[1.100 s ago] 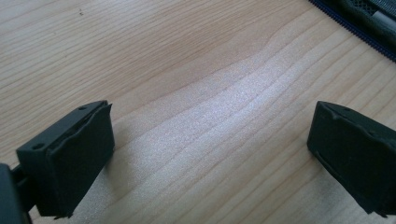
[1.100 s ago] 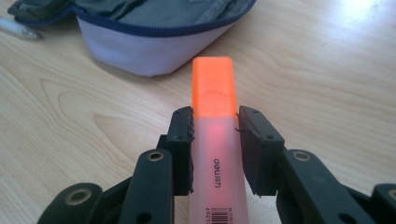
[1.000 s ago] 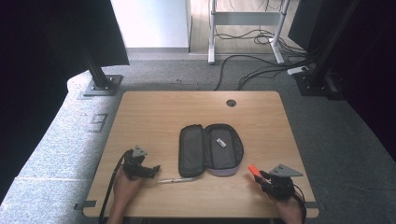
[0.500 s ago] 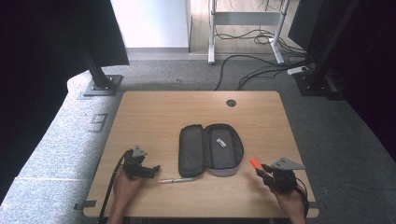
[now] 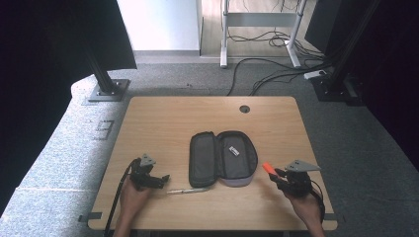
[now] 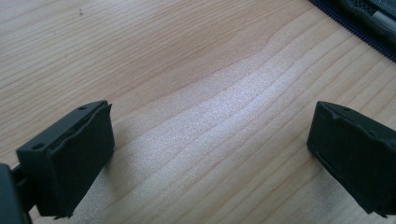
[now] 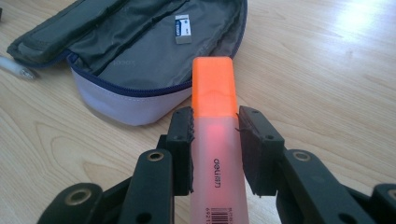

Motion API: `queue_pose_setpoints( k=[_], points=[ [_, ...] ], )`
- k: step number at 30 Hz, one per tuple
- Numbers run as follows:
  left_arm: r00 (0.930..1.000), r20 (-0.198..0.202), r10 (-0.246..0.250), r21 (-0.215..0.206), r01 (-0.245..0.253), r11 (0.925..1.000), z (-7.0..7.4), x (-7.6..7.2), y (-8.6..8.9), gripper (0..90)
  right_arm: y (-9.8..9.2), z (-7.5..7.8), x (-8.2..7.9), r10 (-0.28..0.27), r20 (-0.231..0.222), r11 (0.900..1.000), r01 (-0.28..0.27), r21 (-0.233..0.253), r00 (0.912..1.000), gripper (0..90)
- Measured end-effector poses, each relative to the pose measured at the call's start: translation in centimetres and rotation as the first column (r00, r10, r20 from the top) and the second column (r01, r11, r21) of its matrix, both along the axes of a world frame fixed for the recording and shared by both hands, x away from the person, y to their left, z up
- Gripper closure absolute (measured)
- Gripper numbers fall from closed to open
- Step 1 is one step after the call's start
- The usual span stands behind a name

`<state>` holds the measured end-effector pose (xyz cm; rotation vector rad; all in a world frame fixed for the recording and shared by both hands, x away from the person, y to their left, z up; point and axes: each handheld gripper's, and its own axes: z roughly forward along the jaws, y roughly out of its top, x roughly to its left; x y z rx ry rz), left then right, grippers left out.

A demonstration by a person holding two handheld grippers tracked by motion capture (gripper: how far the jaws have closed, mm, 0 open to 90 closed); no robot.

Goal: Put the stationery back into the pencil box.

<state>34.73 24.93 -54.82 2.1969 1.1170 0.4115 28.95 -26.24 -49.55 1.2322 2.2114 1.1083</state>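
An open grey pencil case (image 5: 223,159) (image 7: 140,51) lies in the middle of the wooden table (image 5: 197,118), with a small white eraser (image 5: 233,150) (image 7: 182,29) inside it. My right gripper (image 5: 278,174) (image 7: 215,149) is shut on an orange highlighter (image 5: 268,168) (image 7: 215,116), held low just right of the case, cap pointing toward it. My left gripper (image 5: 161,180) (image 6: 210,154) stands open over bare wood at the front left, nothing between its jaws. A silver pen (image 5: 188,190) (image 7: 14,67) lies on the table between that gripper and the case.
A round cable hole (image 5: 244,108) sits near the table's far edge. Beyond the table are grey carpet, a black stand base (image 5: 107,90), desk legs and loose cables (image 5: 276,74). Dark curtains hang at both sides.
My right gripper with the orange highlighter has shifted slightly. The left gripper, pen and case have stayed put.
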Motion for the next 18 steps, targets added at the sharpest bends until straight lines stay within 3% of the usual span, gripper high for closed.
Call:
queue_pose_setpoints(
  k=[18],
  points=[
    [1.0000, -0.001, 0.000, 0.000, 0.000, 1.0000, 0.0, 0.0, 0.0, 0.6, 1.9, 2.2, 2.4, 0.045, 0.014, 0.999, -0.045, 0.003, 0.9989, 65.7]
  ],
)
